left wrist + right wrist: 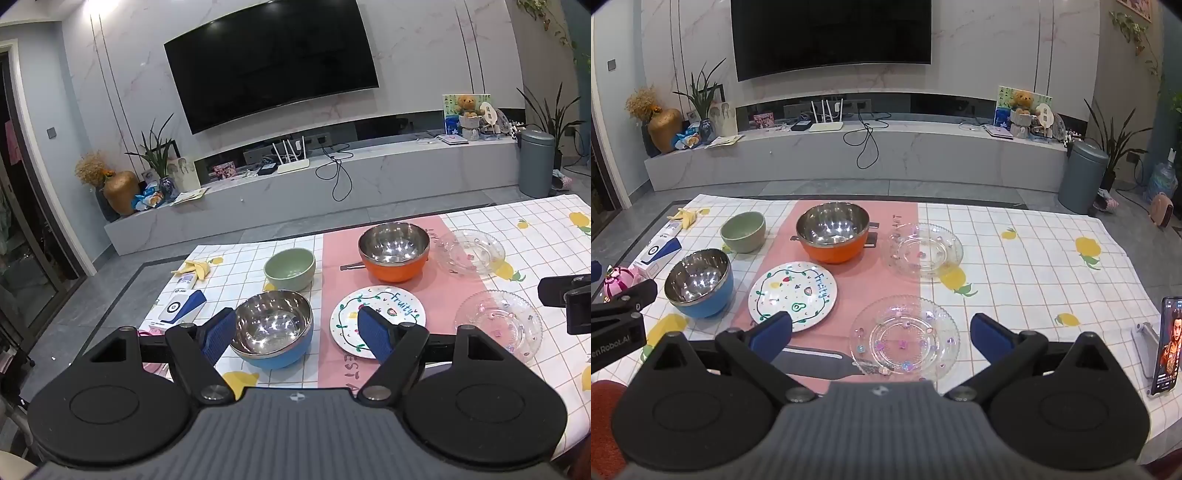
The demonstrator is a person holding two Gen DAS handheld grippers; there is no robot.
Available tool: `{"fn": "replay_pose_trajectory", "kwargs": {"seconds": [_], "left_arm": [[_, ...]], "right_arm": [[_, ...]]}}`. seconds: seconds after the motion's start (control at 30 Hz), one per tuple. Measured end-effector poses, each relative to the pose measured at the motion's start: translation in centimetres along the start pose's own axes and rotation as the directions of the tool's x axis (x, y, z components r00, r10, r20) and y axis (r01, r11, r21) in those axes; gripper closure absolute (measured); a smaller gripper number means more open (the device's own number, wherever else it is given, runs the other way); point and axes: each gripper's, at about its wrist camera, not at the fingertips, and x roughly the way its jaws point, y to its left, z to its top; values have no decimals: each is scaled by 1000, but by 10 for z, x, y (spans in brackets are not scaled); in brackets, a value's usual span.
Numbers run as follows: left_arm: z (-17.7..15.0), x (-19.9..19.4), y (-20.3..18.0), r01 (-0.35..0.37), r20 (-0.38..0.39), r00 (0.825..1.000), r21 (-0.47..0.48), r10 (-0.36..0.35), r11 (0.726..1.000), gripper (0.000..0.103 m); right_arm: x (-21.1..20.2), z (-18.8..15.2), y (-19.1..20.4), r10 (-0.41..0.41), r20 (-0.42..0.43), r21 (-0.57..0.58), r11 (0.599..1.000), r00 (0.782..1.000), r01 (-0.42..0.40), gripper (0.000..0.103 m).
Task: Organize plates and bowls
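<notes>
On the table (1015, 258), covered by a checked cloth with lemon prints and a pink strip down its middle, lie 3 bowls and 3 plates, all apart from one another. Both grippers hang above the near edge with jaws spread wide and nothing between the pads. The left gripper (297, 332) frames the blue bowl (273, 328) just ahead of its left finger, while the painted plate (376, 314) (lettered "Fruity") sits partly behind its right finger. Farther back stand the green bowl (290, 267) and the orange bowl (394, 251), the latter on the pink strip. The right gripper (881, 332) hovers over the near glass plate (905, 338), which lies between its 2 fingers without touching either; whether the plate's near rim touches the gray strip beside it cannot be told. The far glass plate (925, 249) rests beyond it, just right of the orange bowl. A phone (1167, 343) stands propped at the table's right edge.
</notes>
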Motion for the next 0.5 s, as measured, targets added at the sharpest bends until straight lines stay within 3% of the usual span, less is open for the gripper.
{"fn": "replay_pose_trajectory", "kwargs": {"seconds": [0.5], "left_arm": [[0,0,0,4,-2,1000,2,-4,1000,15]], "right_arm": [[-1,0,2,1,-5,-4,1000,1000,-1,3]]}}
